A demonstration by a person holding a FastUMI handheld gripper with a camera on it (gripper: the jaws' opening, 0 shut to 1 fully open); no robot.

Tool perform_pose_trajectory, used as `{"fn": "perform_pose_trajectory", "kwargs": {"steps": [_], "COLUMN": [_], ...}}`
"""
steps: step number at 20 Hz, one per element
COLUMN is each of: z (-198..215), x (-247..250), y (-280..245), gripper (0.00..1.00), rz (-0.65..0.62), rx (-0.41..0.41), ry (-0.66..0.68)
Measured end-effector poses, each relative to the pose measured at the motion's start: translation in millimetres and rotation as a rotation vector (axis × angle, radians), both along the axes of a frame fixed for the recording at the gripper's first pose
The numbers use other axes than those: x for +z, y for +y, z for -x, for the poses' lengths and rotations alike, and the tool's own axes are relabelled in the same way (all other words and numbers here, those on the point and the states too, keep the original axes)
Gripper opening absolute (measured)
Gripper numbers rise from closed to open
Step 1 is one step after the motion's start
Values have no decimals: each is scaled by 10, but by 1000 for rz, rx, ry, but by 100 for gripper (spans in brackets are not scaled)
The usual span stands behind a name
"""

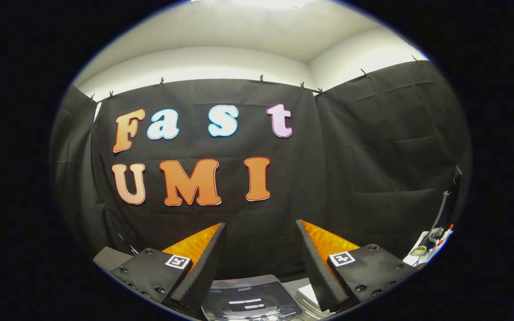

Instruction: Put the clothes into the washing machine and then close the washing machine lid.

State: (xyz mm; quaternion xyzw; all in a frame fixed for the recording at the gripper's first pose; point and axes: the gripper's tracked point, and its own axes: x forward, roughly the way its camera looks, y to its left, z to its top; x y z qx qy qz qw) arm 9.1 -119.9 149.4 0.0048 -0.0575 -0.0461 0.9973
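Observation:
My gripper (260,225) is held level and stands open, with a wide gap and nothing between its fingers (208,258). Low between the fingers shows the top of the washing machine (248,298), a grey panel with a dark glossy lid and a small display strip. The fingers point over it at the booth's black cloth wall. No clothes are in sight.
The black cloth wall (373,169) closes the space ahead and to the right, under a white ceiling. A few small items, one a red-tipped pen (440,238), lie at the far right beside a dark stand. A pale flat object (308,294) rests right of the machine's lid.

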Motion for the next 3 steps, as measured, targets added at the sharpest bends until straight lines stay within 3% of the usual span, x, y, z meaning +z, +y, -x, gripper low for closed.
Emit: {"fn": "perform_pose_trajectory", "kwargs": {"steps": [3], "z": [-1], "x": [-39], "y": [19], "gripper": [98], "rz": [-2], "rx": [0], "ry": [9]}}
